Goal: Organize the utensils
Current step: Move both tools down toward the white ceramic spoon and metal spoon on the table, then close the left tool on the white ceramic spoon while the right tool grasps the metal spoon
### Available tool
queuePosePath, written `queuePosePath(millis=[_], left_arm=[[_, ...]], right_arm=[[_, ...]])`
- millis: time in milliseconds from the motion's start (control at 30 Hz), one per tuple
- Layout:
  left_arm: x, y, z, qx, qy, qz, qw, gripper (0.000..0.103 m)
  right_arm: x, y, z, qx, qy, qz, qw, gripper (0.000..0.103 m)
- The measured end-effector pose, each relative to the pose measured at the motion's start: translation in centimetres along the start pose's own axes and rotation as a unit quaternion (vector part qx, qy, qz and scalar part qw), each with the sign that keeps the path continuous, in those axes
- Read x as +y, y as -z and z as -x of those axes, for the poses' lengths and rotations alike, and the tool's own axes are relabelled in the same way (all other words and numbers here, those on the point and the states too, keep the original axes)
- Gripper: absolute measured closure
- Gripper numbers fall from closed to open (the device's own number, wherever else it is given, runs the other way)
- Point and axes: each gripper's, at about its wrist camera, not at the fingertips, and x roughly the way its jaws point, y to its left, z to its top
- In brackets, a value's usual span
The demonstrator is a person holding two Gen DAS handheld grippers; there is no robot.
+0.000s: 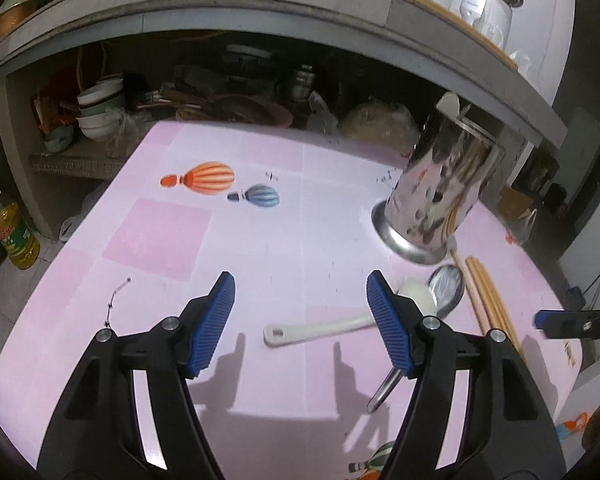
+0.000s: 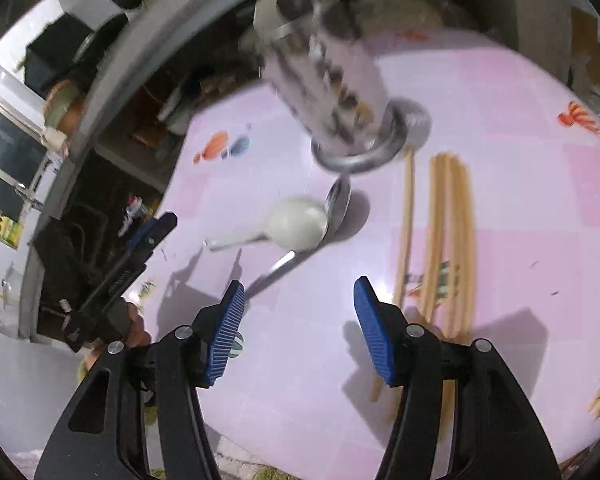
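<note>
The left gripper (image 1: 300, 304) hangs above a pink table (image 1: 156, 236) with its blue-padded jaws spread wide and nothing between them. The right gripper (image 2: 299, 304) is just as wide and just as empty, raised over the same table nearer the chopsticks.

A white plastic spoon (image 1: 320, 326) lies flat below the left gripper, its handle pointing left and its bowl to the right. Its bowl overlaps the bowl of a metal spoon (image 1: 446, 288), whose handle runs down toward the near edge and passes behind the left gripper's right finger. In the right wrist view the white spoon (image 2: 296, 222) and the metal spoon (image 2: 338, 200) sit the same way, bowls touching.

A shiny metal cup (image 1: 440, 184) stands just beyond the spoons, with a white handle and some sticks poking out of its top. In the right wrist view the cup (image 2: 332, 80) is blurred, so its contents are hard to make out there.

A bundle of wooden chopsticks (image 2: 448, 240) lies flat to the right of the spoons, with one more stick slightly apart on its left. Printed balloons (image 1: 212, 178) decorate the far part of the table.
</note>
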Motion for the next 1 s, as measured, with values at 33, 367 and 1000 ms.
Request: queuePosePath(millis=[33,367,1000], left_arm=[[-0.1,0.3,-0.1,0.004,-0.002,-0.002,1.0,0.038],[-1.5,2.4,-0.7,0.016,0.005,-0.053,0.9984,0.038],[-8.1,0.9,-5.7,0.112,0.147,-0.205,0.9613,0.04]], right_arm=[[0.4,-0.1,-1.0,0.009,0.002,0.001,1.0,0.047],[1.7,-1.8,-4.0,-0.008,0.04,0.003,0.999,0.047],[-2.3,-6.3,-5.2,-0.021,0.064,-0.015,0.998,0.06]])
